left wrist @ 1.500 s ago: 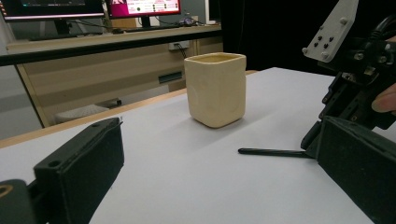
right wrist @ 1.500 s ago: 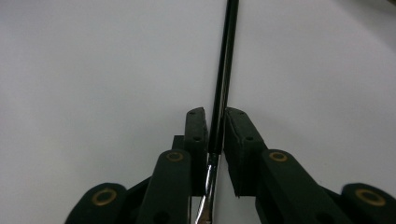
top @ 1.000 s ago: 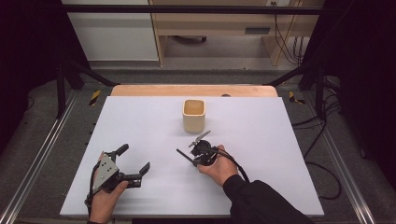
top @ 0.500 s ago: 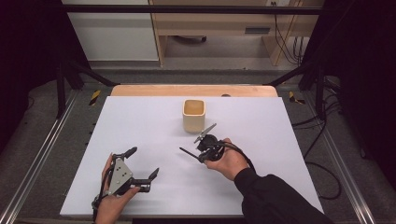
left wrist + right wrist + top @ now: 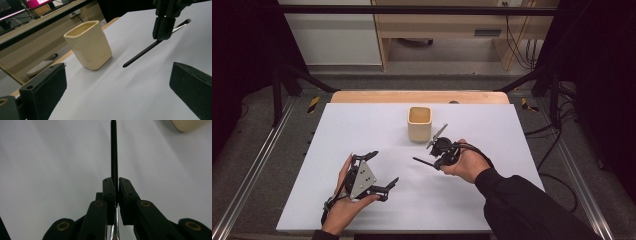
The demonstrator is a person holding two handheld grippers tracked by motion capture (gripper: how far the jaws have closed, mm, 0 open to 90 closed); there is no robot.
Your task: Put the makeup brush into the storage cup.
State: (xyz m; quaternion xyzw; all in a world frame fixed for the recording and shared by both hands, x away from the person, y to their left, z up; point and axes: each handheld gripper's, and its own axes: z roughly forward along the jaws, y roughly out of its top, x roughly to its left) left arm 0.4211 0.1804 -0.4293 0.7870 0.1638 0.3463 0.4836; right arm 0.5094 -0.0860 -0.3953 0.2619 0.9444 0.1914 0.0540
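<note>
Looking down from the high view, the right gripper (image 5: 438, 151) clamps a slim brush (image 5: 432, 150) just short of the cream cup (image 5: 419, 123), while the left gripper (image 5: 379, 172) stands spread and empty nearer the person. Seen from the left gripper view, the brush (image 5: 147, 48) hangs tilted, dark handle tip lowest beside the cup (image 5: 88, 45). Along the right gripper view, the handle (image 5: 114, 152) projects straight ahead of the closed jaws; light, stiff and smooth, it is probably best pinched mid-shaft.

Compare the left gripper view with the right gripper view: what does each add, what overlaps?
Left gripper view alone: the whole cream cup upright on the white table, the brush's bristle end, the left gripper open and holding nothing.
Right gripper view alone: the right gripper fingers from behind, shut on the brush handle, just a corner of the cup.
Both: brush, cup, table.
</note>
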